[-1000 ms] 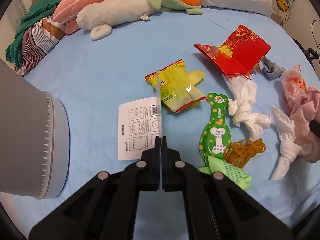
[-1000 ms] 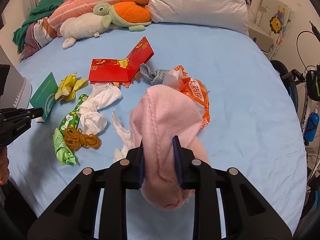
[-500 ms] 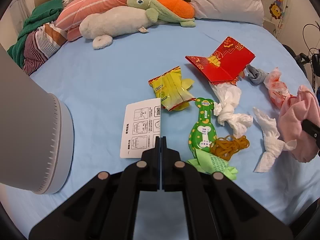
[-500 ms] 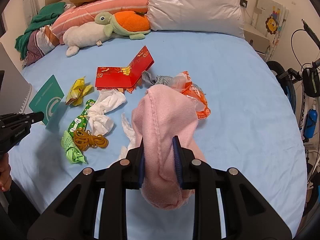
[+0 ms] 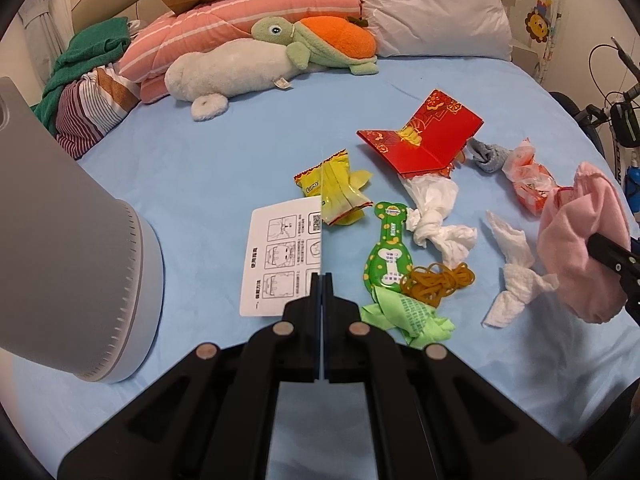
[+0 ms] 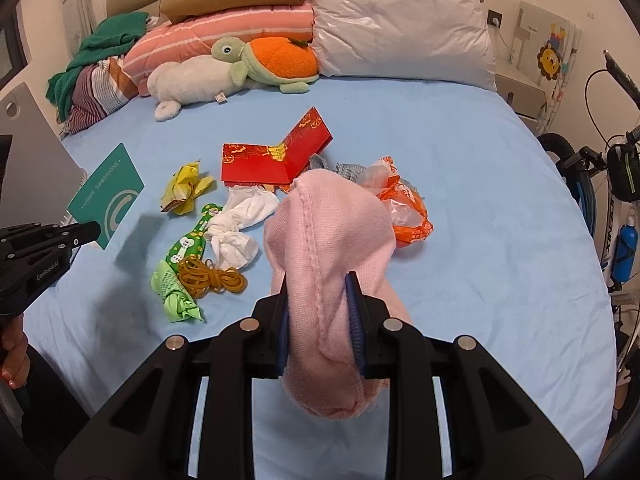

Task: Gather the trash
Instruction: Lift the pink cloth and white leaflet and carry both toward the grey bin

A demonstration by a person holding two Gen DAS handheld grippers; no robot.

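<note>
**Both grippers loaded above the littered bed**

My left gripper (image 5: 321,280) has its fingers pressed together on a thin instruction card (image 5: 280,256), held edge-on above the blue bedsheet (image 5: 200,168), just right of the grey bin (image 5: 72,264). My right gripper (image 6: 320,308) is clamped on a pink sock (image 6: 332,248). Remaining litter lies between them: yellow wrapper (image 5: 334,188), rubber bands (image 5: 438,282), knotted tissue (image 5: 434,224), red card (image 5: 424,140).

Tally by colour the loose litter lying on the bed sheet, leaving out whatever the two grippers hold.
White knotted tissues: 2
Green wrappers: 2
Yellow wrapper: 1
Red card: 1
Orange bag: 1
Grey cloth: 1
Brown rubber bands: 1 bundle
Total: 9
</note>
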